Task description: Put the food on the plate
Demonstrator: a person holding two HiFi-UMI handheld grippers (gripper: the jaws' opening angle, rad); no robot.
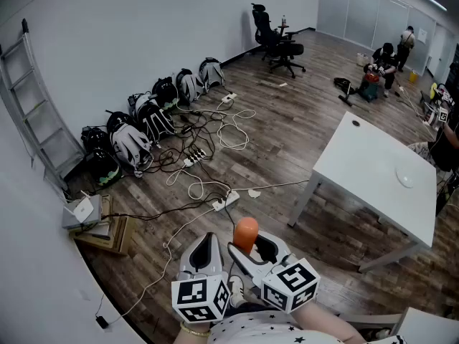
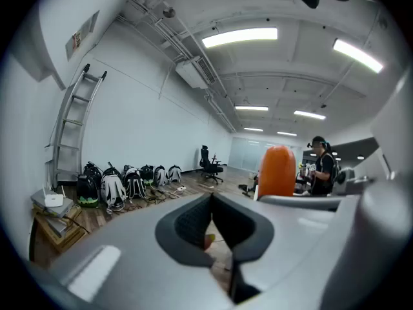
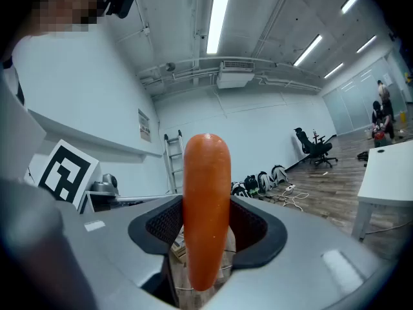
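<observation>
The right hand-held gripper (image 3: 208, 228) clamps the carrot (image 3: 206, 173) upright by its lower part, well apart from the white surface (image 1: 358, 160), while the left hand-held gripper (image 2: 211, 205) is closed and empty; the carrot looks stiff, light and smooth-skinned, so a mid-body hold seems safest.

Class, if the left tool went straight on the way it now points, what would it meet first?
Nothing close by; the left tool probably reaches the wooden floor among the cables first, though depth is unclear.

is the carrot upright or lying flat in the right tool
Upright: the carrot stands on end, gripped by the right tool, rounded end above its jaws.
</observation>
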